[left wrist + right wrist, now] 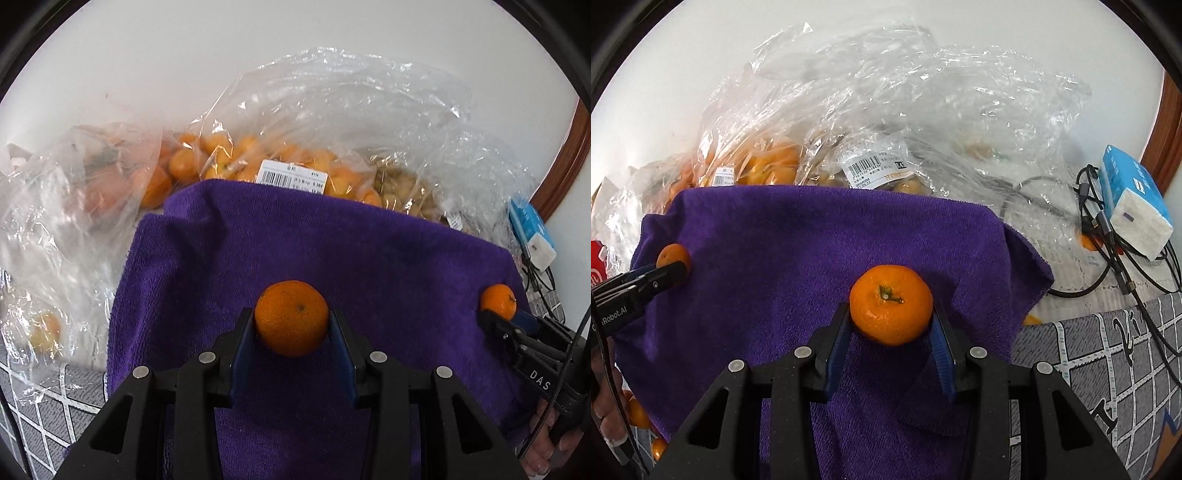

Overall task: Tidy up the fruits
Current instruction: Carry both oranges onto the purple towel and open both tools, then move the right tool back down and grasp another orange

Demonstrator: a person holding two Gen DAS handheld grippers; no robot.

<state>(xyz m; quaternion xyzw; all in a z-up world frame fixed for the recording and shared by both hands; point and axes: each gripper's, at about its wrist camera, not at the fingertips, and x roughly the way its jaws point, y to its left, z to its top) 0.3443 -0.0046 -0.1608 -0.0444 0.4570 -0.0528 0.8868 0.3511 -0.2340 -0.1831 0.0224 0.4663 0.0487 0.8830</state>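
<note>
Left wrist view: the left gripper clamps a round, dimpled orange mandarin above a fuzzy purple terry towel. Right gripper pinches a glossy stemmed mandarin over it too. Crinkled clear plastic bags of fruit lie behind.
</note>
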